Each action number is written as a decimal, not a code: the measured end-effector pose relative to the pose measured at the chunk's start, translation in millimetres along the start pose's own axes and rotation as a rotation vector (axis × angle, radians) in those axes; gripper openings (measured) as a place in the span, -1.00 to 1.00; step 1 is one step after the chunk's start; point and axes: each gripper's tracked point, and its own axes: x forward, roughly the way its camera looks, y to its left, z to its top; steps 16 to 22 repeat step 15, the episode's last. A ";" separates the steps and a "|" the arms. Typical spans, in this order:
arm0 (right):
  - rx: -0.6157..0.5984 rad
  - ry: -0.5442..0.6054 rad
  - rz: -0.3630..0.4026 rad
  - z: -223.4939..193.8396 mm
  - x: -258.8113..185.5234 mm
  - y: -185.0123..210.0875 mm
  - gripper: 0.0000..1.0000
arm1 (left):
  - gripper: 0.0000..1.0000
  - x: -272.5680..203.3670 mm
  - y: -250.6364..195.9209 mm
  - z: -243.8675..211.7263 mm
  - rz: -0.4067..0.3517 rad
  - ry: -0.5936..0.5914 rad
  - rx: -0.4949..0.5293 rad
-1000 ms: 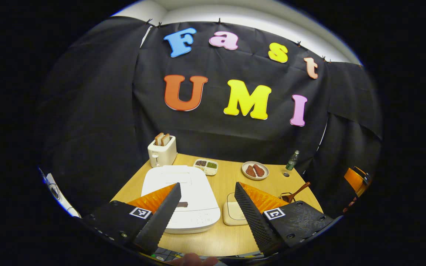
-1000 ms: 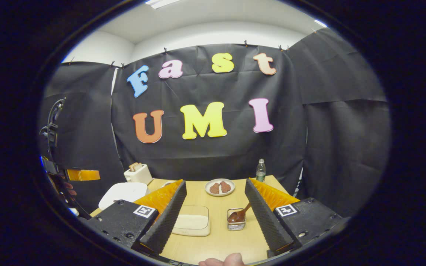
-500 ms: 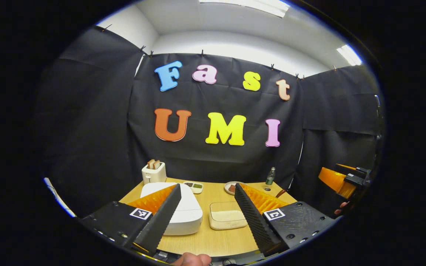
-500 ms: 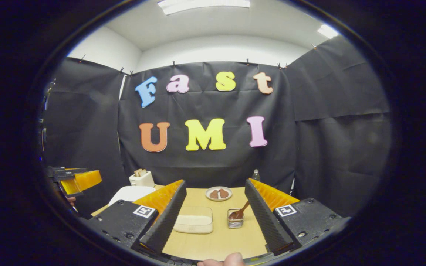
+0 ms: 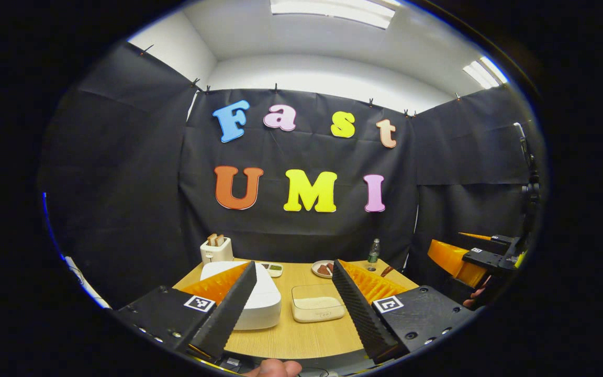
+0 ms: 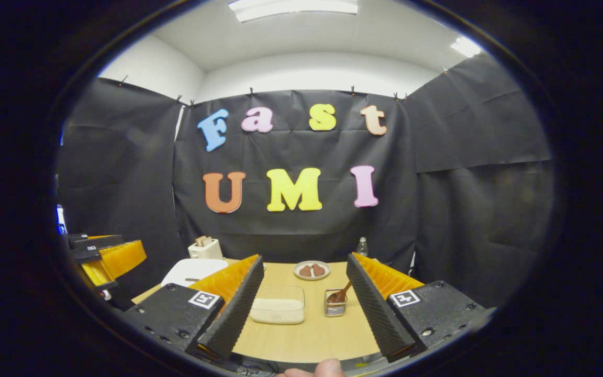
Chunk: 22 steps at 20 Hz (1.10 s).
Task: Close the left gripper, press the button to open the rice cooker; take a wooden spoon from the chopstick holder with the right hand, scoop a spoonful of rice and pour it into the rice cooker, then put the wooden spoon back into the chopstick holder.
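In the left gripper view, my left gripper [image 5: 293,301] hangs over the near edge of the wooden table [image 5: 291,340] with its fingers spread wide apart and nothing between them. Behind the left finger sits the white rice cooker [image 5: 259,301], lid down, on the left part of the table. Just to its right is the clear rice container [image 5: 316,309], low and rectangular, with pale rice inside. Farther back I see a white toaster [image 5: 216,250] with bread slices in its slots, a small divided dish [image 5: 272,268], a plate of brown food [image 5: 323,269] and a green-capped bottle [image 5: 372,254]. A bit of the wooden spoon [image 5: 387,270] shows past the right finger. At the far right, the right gripper [image 5: 461,256] is held off the table's side; I cannot tell its opening from here.

In the right gripper view, my right gripper [image 6: 304,309] is likewise wide open and empty, held above the near table edge. Between the fingers lie the rice container [image 6: 279,311] and, to its right, the metal chopstick holder [image 6: 335,308], with the wooden spoon [image 6: 341,294] standing tilted in it. The plate [image 6: 311,270] sits behind, the bottle [image 6: 362,246] beyond it. The rice cooker [image 6: 192,271] and toaster [image 6: 204,248] are to the left, and the left gripper [image 6: 105,256] is at the left edge.
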 end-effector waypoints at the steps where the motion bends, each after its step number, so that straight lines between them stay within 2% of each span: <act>1: -0.004 -0.005 -0.005 1.3 -1.1 -0.7 0.97 | 0.89 -0.3 -2.2 -1.1 -0.009 -0.001 0.003; 22: -0.001 0.019 -0.032 -9.0 -4.2 1.6 1.00 | 0.89 -1.0 5.4 -0.7 0.003 -0.004 0.016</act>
